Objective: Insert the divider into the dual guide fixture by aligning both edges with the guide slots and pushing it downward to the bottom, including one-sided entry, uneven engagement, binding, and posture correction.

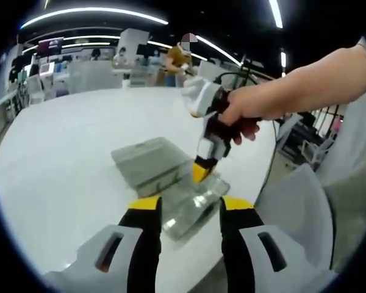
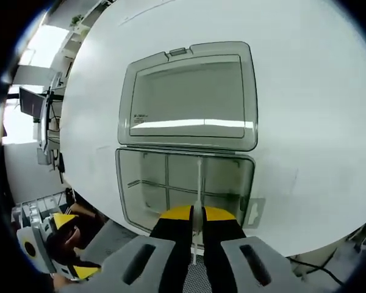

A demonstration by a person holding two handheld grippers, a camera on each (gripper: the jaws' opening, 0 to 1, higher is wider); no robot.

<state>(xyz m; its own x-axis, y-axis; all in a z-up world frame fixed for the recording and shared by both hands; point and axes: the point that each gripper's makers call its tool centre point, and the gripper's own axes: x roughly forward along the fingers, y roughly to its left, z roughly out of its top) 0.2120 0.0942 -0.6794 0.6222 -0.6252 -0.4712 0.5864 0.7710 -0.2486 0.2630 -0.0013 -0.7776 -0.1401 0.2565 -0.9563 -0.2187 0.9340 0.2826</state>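
The divider [image 2: 199, 201] is pinched edge-on by the right tool [image 2: 197, 215], apparently for slot alignment over the box [image 2: 128, 183] just ahead, while the left tool [image 1: 189, 210] is held spread

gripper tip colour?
Yellow tips on black fingers, on the right gripper; clearest in the right gripper view, shut on the divider.

Thin clear divider [image 2: 199, 183] upright in open clear box [image 2: 146, 189].
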